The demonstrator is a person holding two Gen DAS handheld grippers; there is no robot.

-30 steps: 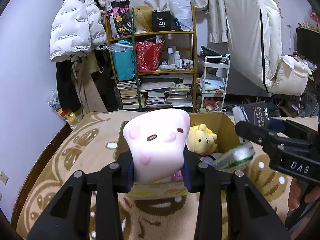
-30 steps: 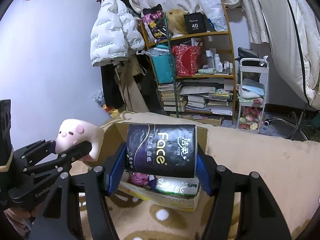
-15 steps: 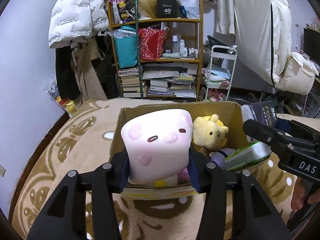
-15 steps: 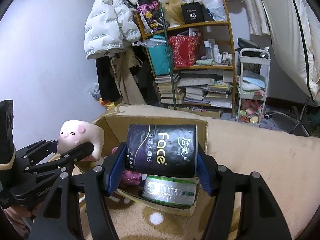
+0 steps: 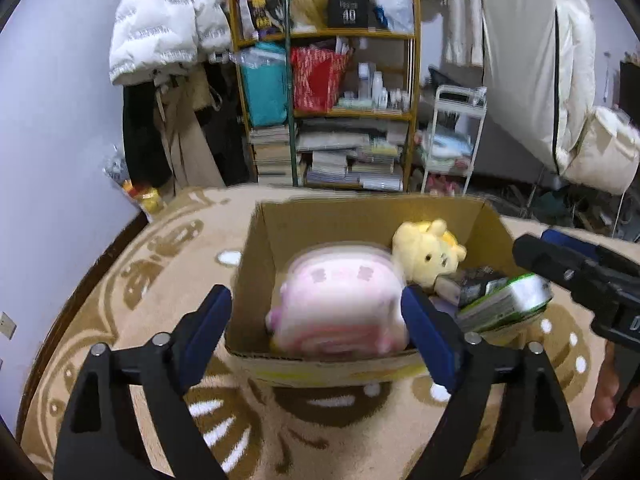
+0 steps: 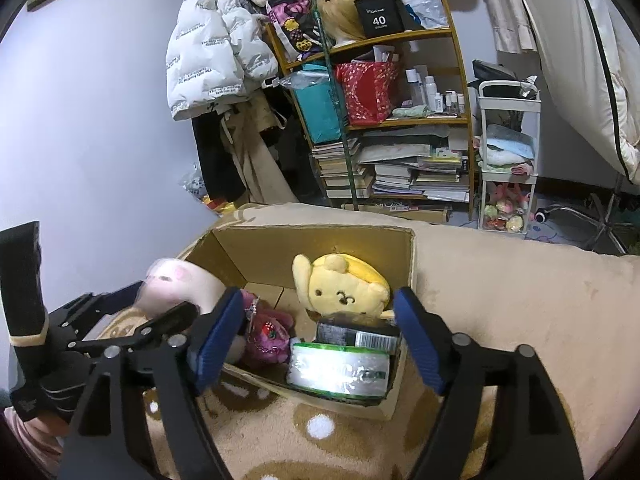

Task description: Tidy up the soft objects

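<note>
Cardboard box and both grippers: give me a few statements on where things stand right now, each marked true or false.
1. The left gripper is open. True.
2. The right gripper grips the dark tissue pack. False: it is open; the pack lies in the cardboard box.
3. A yellow plush sits in the box. True.
4. The pink plush lies on the rug outside the box. False: it is over the box opening, blurred.

both grippers opened: pink plush (image 5: pixel 338 306) dropping into box (image 5: pixel 372 216); dark tissue pack (image 6: pixel 358 334) now inside.
</note>
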